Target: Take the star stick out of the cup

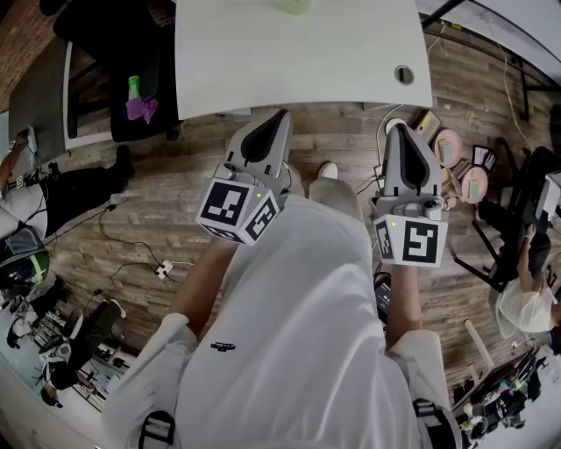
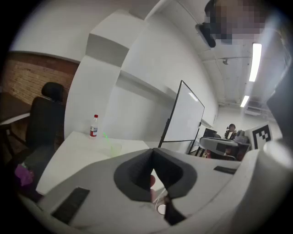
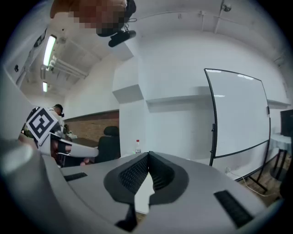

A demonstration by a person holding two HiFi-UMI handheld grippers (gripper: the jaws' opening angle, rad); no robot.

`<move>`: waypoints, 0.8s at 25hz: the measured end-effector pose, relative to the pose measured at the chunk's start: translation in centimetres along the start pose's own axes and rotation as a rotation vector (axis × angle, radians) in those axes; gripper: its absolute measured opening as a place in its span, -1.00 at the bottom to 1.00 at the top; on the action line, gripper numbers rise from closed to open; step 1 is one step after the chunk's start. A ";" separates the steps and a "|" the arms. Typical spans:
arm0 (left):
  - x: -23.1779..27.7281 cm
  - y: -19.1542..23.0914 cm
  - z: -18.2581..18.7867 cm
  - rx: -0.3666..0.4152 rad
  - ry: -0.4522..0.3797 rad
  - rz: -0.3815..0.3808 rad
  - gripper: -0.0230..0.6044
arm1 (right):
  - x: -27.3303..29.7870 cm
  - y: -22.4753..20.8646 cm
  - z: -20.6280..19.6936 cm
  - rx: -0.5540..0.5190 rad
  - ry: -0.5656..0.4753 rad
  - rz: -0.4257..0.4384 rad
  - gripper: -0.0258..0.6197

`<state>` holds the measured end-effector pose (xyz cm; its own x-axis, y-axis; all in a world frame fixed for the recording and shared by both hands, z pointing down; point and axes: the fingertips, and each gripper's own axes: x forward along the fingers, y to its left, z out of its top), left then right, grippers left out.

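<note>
A clear cup (image 2: 111, 147) stands on the white table (image 2: 68, 157) with a thin green stick (image 2: 105, 137) leaning out of it; the stick's top is too small to make out. In the head view the cup (image 1: 295, 5) is a greenish shape at the table's far edge. My left gripper (image 1: 280, 115) and right gripper (image 1: 394, 128) are held side by side over the wood floor, short of the table's near edge and far from the cup. Both are shut, jaw tips meeting, with nothing held. The same closed tips show in the left gripper (image 2: 153, 152) and right gripper (image 3: 148, 156) views.
A water bottle (image 2: 94, 125) stands at the table's far side, past the cup. A black chair (image 1: 131, 79) with a green and purple item (image 1: 137, 101) sits left of the table. A whiteboard (image 2: 185, 116) stands to the right. Cables (image 1: 162, 267) lie on the floor.
</note>
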<state>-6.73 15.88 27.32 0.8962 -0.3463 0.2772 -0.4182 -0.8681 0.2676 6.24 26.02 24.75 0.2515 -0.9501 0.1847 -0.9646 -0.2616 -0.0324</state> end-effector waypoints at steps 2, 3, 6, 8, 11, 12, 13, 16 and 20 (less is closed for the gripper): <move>-1.4 -0.9 -0.4 0.007 -0.004 -0.009 -0.95 | -0.5 0.5 -0.3 -0.004 0.010 -0.009 -0.93; -2.1 -1.3 -0.8 0.007 -0.002 -0.010 -0.95 | -0.7 0.8 -0.5 -0.006 0.018 -0.013 -0.94; -4.0 -1.2 -1.8 0.017 0.013 0.003 -0.95 | -1.1 2.0 -0.8 0.002 0.037 -0.009 -0.94; -5.2 -0.9 -2.1 0.035 0.032 0.018 -0.95 | -1.4 3.0 -0.5 0.000 0.035 0.000 -0.94; -6.4 -0.3 -2.3 0.035 0.038 0.042 -0.95 | -1.9 3.7 -0.1 -0.016 0.022 0.008 -0.94; -6.7 0.0 -2.2 0.030 0.034 0.053 -0.95 | -2.1 3.6 0.1 -0.008 0.011 0.005 -0.94; -6.8 0.2 -2.1 0.030 0.032 0.066 -0.95 | -2.2 3.4 0.3 0.006 0.002 0.001 -0.93; -6.4 0.0 -1.5 0.048 0.027 0.097 -0.95 | -2.2 2.6 0.4 0.039 -0.004 0.004 -0.93; -6.3 -1.3 -1.6 0.034 0.020 0.123 -0.95 | -2.8 1.5 0.1 0.035 -0.009 0.013 -0.93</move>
<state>-12.07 19.72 26.69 0.8354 -0.4439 0.3242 -0.5191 -0.8312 0.1994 4.15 28.26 24.12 0.2401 -0.9548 0.1752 -0.9645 -0.2551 -0.0688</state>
